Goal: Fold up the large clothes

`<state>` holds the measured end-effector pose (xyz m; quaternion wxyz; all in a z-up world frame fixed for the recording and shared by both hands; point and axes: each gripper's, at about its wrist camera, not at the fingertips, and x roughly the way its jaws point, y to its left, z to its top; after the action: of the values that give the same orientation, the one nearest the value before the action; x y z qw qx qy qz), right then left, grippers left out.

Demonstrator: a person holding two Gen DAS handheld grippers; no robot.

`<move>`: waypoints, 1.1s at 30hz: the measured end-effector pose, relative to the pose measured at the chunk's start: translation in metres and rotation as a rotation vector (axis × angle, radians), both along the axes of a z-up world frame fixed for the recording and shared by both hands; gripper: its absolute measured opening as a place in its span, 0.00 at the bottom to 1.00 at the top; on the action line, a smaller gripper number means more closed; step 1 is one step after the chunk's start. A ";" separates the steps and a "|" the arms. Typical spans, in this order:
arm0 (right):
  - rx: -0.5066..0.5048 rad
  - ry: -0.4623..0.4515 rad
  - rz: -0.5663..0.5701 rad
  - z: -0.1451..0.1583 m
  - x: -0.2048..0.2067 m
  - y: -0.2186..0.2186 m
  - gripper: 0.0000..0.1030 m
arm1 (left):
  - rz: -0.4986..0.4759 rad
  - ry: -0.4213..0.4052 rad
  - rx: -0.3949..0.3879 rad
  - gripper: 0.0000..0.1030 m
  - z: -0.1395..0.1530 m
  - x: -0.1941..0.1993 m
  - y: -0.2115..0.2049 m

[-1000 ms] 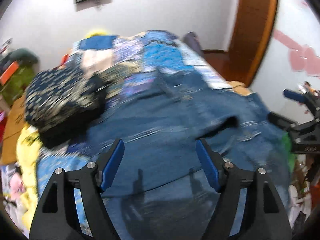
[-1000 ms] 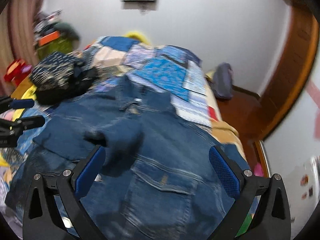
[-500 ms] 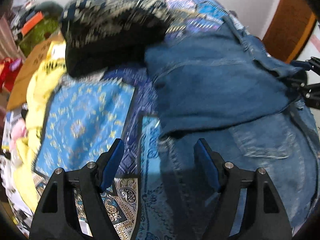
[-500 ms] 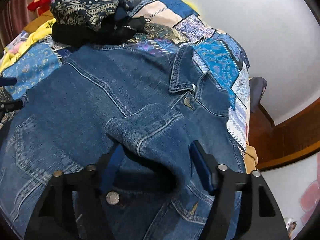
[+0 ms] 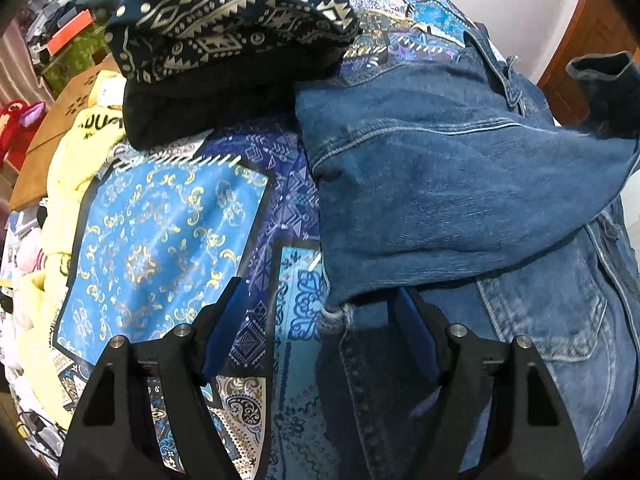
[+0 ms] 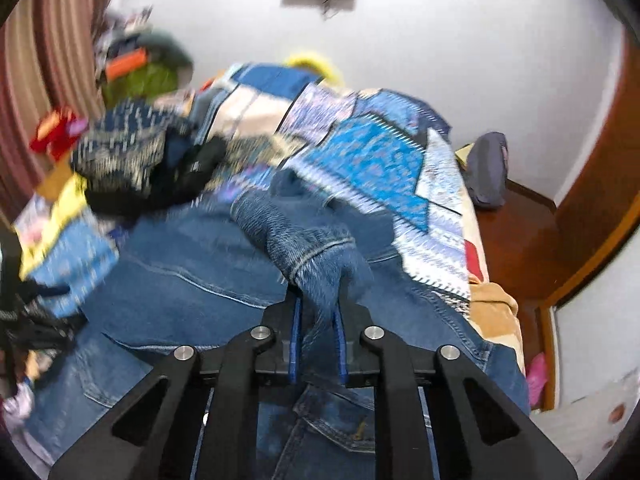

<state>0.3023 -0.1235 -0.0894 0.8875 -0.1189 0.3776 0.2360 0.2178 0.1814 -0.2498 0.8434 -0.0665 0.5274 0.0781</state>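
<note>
A patchwork bedspread (image 5: 168, 240) covers the bed, and the denim jacket (image 5: 460, 200) lies spread across it, filling the left wrist view from 12 to 5 o'clock. A folded navy patterned cloth (image 5: 228, 24) sits on a black garment (image 5: 200, 108) at 11 o'clock, touching the jacket's shoulder. The jacket's sleeve cuff (image 6: 308, 248) rises off the body, pinched in the right gripper (image 6: 318, 344), jaws narrow. The left gripper (image 5: 320, 328) hovers at the jacket's hem edge, jaws wide, gripping nothing.

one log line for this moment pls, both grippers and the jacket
left gripper: open, at jacket edge | right gripper: shut on sleeve cuff, lifted | denim jacket: on quilt | stage: sleeve fold
</note>
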 end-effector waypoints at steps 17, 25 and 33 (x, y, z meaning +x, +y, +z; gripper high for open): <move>0.100 0.341 -0.171 -0.107 0.004 -0.078 0.21 | -0.019 0.008 0.021 0.71 0.006 -0.001 -0.022; 0.048 0.364 -0.248 -0.102 -0.009 -0.112 0.41 | -0.058 -0.065 0.028 0.71 0.040 -0.007 -0.038; 0.157 0.285 -0.369 -0.058 -0.024 -0.175 0.48 | -0.150 -0.210 0.054 0.71 0.096 0.006 -0.079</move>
<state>0.2785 -0.2985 -0.1475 0.8599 0.0556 0.4947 0.1131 0.2242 0.1029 -0.1533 0.8988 -0.0120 0.4376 0.0213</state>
